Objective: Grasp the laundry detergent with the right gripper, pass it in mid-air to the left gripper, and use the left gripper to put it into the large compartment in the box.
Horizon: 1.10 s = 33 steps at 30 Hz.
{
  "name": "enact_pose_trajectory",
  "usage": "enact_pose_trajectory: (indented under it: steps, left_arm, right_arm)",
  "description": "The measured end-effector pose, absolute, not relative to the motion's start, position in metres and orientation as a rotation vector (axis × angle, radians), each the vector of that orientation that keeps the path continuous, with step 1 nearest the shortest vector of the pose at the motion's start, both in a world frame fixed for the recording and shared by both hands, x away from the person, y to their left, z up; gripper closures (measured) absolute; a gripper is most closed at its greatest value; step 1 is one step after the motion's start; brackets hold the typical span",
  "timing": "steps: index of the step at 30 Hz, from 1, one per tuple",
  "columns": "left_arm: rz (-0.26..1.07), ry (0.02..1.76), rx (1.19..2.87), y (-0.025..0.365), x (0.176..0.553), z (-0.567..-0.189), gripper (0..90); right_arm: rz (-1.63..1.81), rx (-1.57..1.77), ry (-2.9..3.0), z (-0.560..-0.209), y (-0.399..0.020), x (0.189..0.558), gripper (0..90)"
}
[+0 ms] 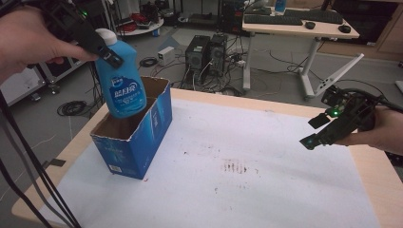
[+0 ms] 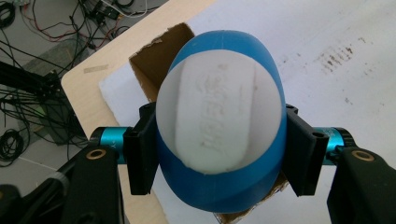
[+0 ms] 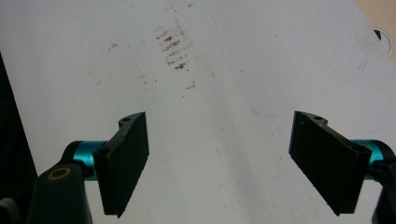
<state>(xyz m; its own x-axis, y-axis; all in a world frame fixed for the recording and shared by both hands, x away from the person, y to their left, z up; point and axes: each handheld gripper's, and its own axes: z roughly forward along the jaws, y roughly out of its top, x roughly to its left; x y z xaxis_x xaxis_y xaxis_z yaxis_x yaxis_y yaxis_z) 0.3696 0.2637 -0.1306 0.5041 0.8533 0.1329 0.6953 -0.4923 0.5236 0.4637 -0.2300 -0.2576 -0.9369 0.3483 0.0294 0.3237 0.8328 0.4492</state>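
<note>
A blue detergent bottle (image 1: 124,90) with a white cap hangs upright over the open top of a blue cardboard box (image 1: 142,142) at the table's left. Its bottom is about level with the box's rim. My left gripper (image 1: 108,53) is shut on the bottle's upper part. In the left gripper view both black jaws press the bottle's (image 2: 219,186) sides, its white end faces the camera, and the box's (image 2: 159,60) opening lies beneath. My right gripper (image 1: 317,132) hovers at the table's right, open with nothing between its jaws (image 3: 219,163).
A stained white sheet (image 1: 247,166) covers most of the wooden table (image 1: 380,166). Cables trail from the left gripper down the left edge. Beyond the table stand computer towers (image 1: 209,52), floor cables and a desk (image 1: 294,28) with keyboards.
</note>
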Motion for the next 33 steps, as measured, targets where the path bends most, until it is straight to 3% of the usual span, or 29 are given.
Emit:
enact_pose_trajectory:
  steps: [33]
  left_arm:
    - [0.379, 1.210, 2.521, 0.271, 0.385, -0.258, 38.5]
  right_arm:
    - [0.673, 0.590, 2.975, -0.263, -0.237, 0.462, 19.7]
